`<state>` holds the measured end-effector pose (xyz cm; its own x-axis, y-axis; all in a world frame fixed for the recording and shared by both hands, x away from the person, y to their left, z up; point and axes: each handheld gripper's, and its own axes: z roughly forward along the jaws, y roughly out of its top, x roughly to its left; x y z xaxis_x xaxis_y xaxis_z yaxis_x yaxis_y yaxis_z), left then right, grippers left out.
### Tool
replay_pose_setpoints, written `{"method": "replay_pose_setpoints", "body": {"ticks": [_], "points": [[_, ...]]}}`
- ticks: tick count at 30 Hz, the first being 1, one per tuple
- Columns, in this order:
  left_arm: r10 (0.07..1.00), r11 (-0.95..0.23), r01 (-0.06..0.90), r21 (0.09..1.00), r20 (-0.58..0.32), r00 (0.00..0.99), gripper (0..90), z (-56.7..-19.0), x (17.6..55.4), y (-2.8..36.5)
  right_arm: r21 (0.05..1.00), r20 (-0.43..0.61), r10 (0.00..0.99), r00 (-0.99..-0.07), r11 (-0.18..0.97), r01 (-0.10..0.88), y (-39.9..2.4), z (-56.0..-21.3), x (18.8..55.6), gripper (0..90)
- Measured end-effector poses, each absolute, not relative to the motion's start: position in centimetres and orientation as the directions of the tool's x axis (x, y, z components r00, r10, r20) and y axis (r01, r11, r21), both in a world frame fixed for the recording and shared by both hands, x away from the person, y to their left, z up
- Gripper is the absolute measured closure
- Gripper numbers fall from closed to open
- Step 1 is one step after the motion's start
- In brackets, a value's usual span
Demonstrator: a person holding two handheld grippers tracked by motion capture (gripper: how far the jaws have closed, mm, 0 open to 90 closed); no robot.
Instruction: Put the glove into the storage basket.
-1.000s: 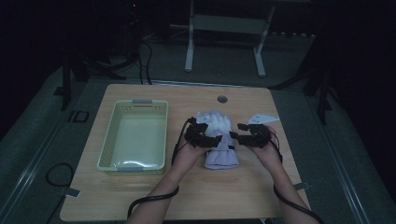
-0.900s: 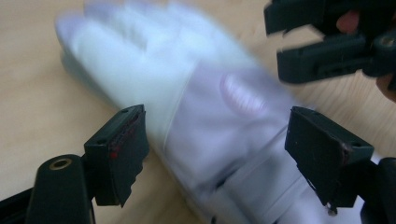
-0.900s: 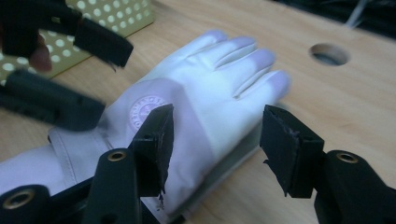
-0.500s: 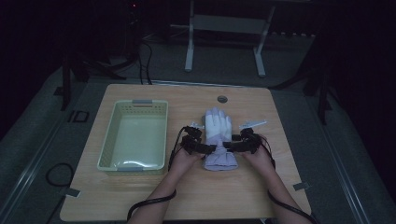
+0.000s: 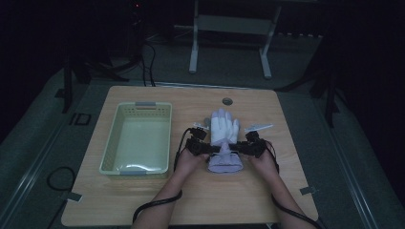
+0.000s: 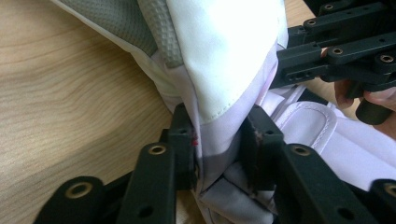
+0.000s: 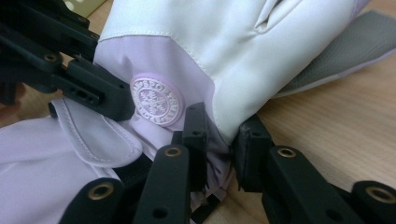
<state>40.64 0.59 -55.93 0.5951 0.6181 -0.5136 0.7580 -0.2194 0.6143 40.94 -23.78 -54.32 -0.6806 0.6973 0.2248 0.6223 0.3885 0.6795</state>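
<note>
The room is dark around a pale wooden table (image 5: 143, 200), lit from above, with floor stands and cables behind its far edge.

My left gripper (image 6: 218, 147) has its jaws pinched on a fold of the glove (image 5: 224, 138) at the wrist, on the side toward the table's left edge; fabric is bunched between the two black jaws. My right gripper (image 7: 220, 133) is clamped the same way on the opposite side of the wrist, next to a round embossed badge (image 7: 155, 101) on the lilac panel. In the high view the two tools face each other across the glove, my left gripper (image 5: 210, 147) and my right gripper (image 5: 240, 148) level with one another and only the narrow wrist between them.

The glove lies flat on the right half of the table, its long axis running from the near edge to the far edge: lilac cuff toward me, white fingers pointing away. Both hands are equally near it, so I judge any lift or fold will hinge across that axis, at the wrist line I hold.

Farther left, well apart from the glove, a pale green basket (image 5: 112, 143) sits with its long side parallel to the glove. A small white scrap (image 5: 258, 127) lies just right of the glove's fingers.
</note>
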Motion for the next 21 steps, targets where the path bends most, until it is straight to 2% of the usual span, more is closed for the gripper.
{"method": "replay_pose_setpoints", "body": {"ticks": [8, 17, 21], "points": [[0.605, -0.230, 0.734, 0.639, -0.496, 0.622, 73.2, -53.7, 40.2, 0.7, 0.711, 0.198, 0.719, -0.666, 0.363, 0.603, -23.6, -52.4, 40.0, 78.2], [0.613, -0.268, 0.662, 0.700, -0.406, 0.678, 73.7, -49.1, 38.7, 1.3, 0.771, 0.127, 0.704, -0.699, 0.374, 0.516, -23.0, -48.4, 38.5, 78.5], [0.614, -0.279, 0.659, 0.699, -0.398, 0.682, 73.7, -47.7, 38.4, 2.0, 0.789, 0.101, 0.693, -0.714, 0.382, 0.482, -22.3, -47.0, 38.1, 78.4]]}}
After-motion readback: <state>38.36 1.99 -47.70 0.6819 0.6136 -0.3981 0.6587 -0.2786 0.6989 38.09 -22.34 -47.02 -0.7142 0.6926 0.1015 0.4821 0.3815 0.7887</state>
